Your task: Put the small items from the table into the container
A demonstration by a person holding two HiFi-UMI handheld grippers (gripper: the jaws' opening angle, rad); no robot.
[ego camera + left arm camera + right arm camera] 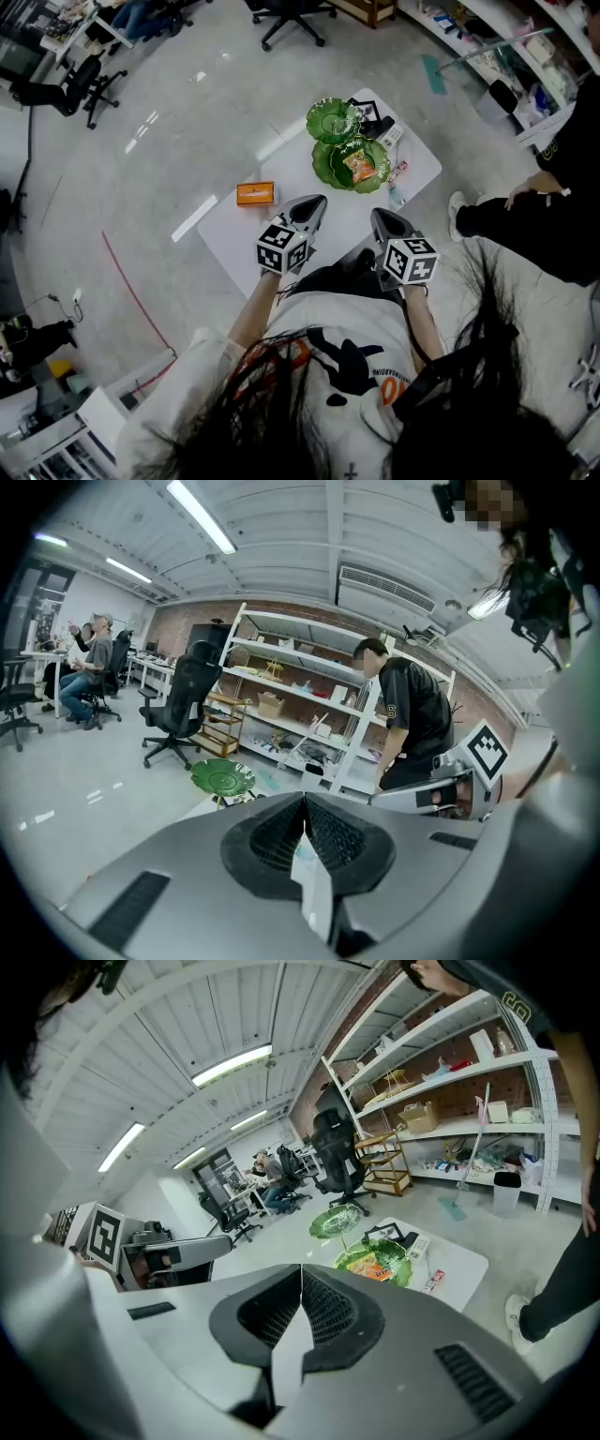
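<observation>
On the table (298,180) sit two green dishes (333,120) (324,165), one orange box (255,193).

OCCLUDED: counter (234,230) near edge, behind left tool (317,202) and right tool (378,216) | UNRESOLVED: small items (397,172) beside green dish (326,167) | CROPPED: bystander (548,220), right edge

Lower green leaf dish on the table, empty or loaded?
Loaded: an orange packet lies inside the lower green dish; the orange box sits outside on the table.
</observation>
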